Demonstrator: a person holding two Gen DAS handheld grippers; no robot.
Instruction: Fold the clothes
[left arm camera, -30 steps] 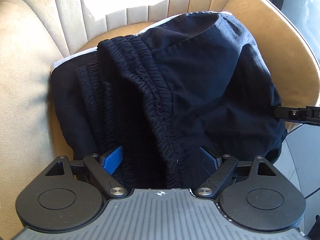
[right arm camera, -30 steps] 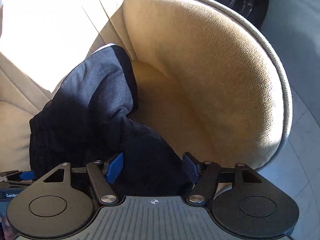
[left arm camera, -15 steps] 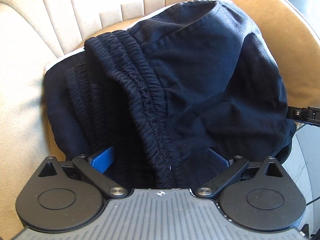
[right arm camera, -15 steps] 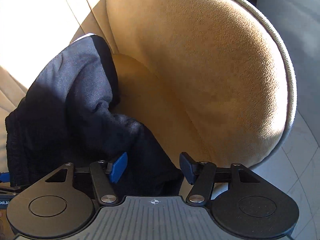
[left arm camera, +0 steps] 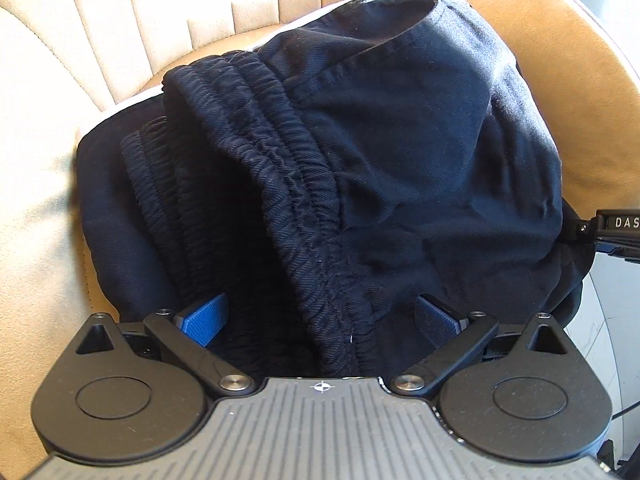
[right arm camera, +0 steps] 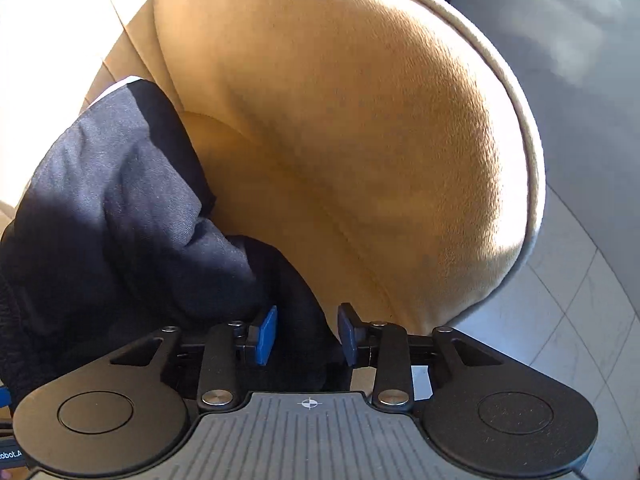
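Observation:
Black trousers [left arm camera: 400, 152] with a ribbed elastic waistband [left arm camera: 304, 184] lie bunched on the chair seat. My left gripper [left arm camera: 320, 316] is open wide at the near edge of the heap. The waistband runs between its blue pads [left arm camera: 204, 318] without being pinched. In the right wrist view the same trousers [right arm camera: 120, 208] fill the left side. My right gripper [right arm camera: 307, 336] has its jaws drawn in on a fold of the black cloth at the heap's right edge. Part of that gripper [left arm camera: 612, 228] also shows at the right edge of the left wrist view.
The trousers rest in a tan armchair [right arm camera: 360, 140] with a curved armrest and a pale piped rim [right arm camera: 532, 152]. Its cream ribbed backrest [left arm camera: 160, 20] rises behind the heap. Pale floor tiles [right arm camera: 580, 288] lie to the right of the chair.
Both grippers moved forward into the heap. The right jaws narrowed from wide open onto the cloth fold. The left jaws stayed wide open.

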